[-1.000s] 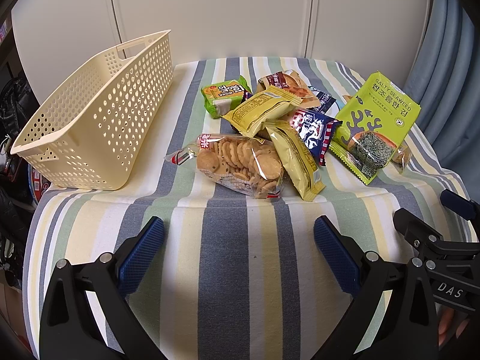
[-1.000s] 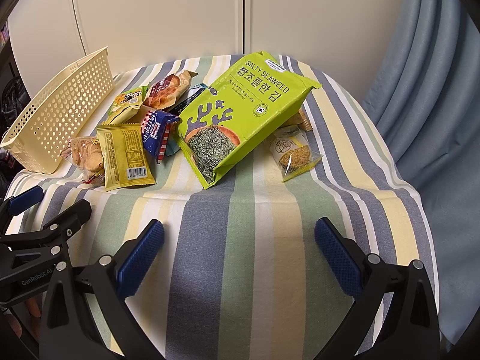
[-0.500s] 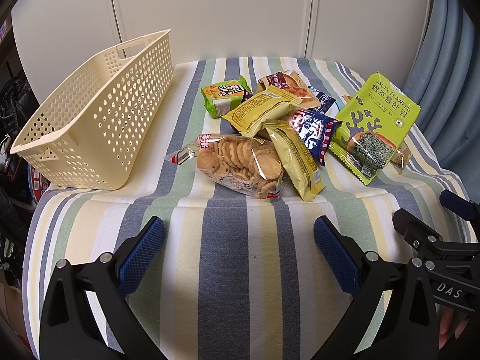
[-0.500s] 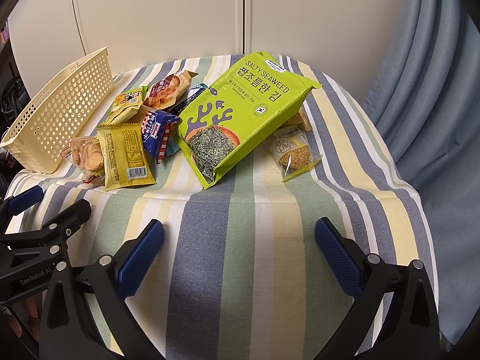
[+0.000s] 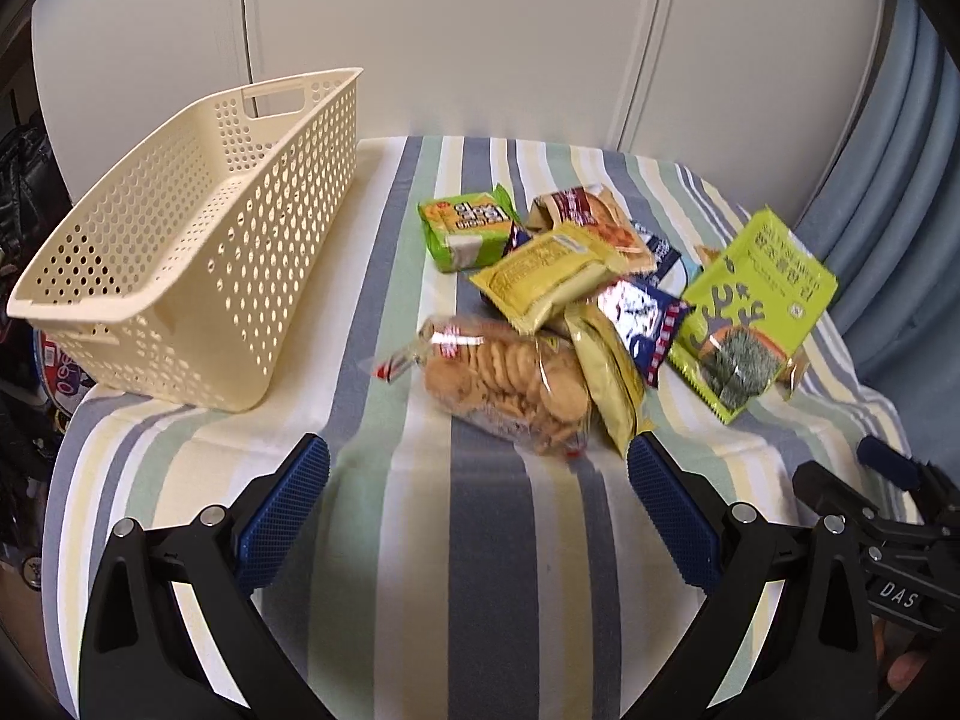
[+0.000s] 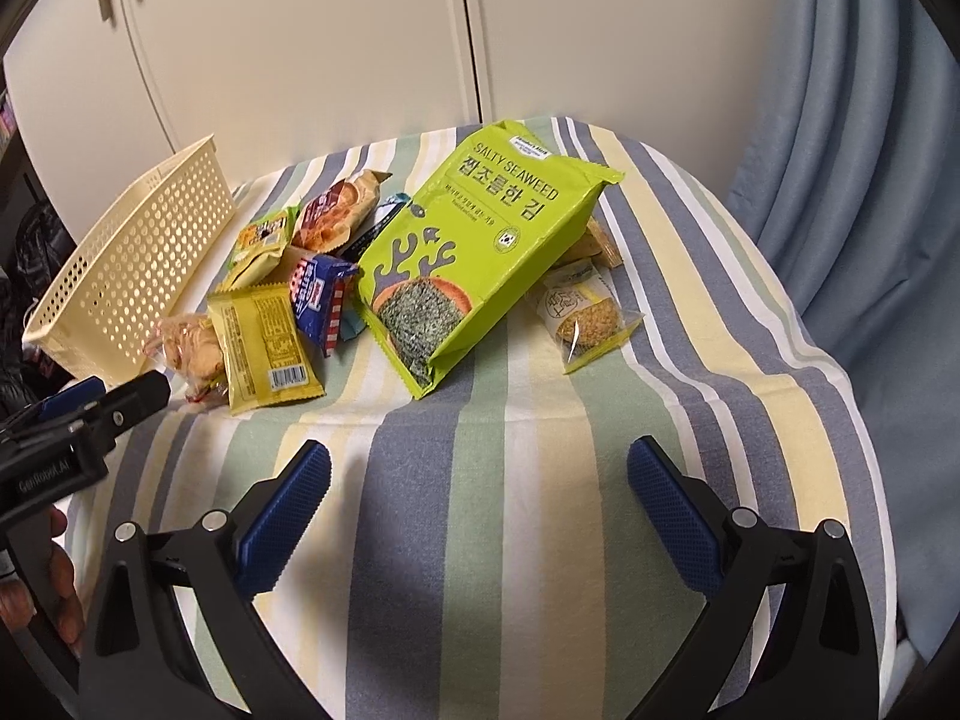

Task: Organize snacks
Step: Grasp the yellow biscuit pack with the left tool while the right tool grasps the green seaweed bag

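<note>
From the left wrist, our left gripper (image 5: 477, 483) is spread wide and empty before the cookie bag (image 5: 510, 381); we should pinch its crimped end, then carry it to the basket (image 5: 198, 252) alongside. From the right wrist, our right gripper (image 6: 477, 483) gapes empty below the seaweed pack (image 6: 480, 246), leaning on the pile.

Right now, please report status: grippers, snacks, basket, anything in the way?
Left gripper open, holding nothing. Right gripper open, holding nothing. Snacks all piled on the tablecloth; basket holds none in view. Nothing blocks the pile.
</note>
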A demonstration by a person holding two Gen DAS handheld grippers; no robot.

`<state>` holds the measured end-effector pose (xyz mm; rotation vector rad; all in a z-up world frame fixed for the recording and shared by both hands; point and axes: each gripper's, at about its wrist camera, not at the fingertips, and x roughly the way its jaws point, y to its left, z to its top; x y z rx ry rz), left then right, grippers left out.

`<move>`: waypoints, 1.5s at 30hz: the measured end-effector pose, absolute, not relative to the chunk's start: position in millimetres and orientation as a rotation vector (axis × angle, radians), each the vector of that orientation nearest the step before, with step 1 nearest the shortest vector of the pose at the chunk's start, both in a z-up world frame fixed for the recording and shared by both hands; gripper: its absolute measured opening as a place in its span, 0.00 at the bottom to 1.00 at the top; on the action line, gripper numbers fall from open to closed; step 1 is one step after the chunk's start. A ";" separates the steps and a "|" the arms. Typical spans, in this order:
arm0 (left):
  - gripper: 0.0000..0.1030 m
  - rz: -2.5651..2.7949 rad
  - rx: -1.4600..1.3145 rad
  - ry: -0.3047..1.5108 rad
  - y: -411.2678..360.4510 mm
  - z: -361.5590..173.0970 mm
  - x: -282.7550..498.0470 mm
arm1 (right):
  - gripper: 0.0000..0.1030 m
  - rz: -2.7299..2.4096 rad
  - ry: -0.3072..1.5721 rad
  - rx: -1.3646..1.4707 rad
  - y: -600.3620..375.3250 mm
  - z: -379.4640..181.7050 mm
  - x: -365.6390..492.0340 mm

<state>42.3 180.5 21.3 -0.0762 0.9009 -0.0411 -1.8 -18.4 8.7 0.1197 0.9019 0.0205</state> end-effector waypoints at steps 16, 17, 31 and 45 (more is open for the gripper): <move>0.97 -0.229 -0.038 1.017 166.9 0.7 148.3 | 0.95 0.039 0.901 0.125 -19.9 8.1 12.0; 0.94 -0.230 -0.040 1.019 167.5 -0.6 151.4 | 0.95 0.040 0.902 0.124 -19.3 7.8 12.7; 0.54 -0.285 -0.097 0.987 167.5 -5.8 152.0 | 0.95 0.052 0.913 0.128 -13.8 6.3 26.9; 0.35 -0.281 -0.145 0.942 187.8 6.8 140.2 | 0.95 0.049 0.924 0.249 -17.7 13.2 69.9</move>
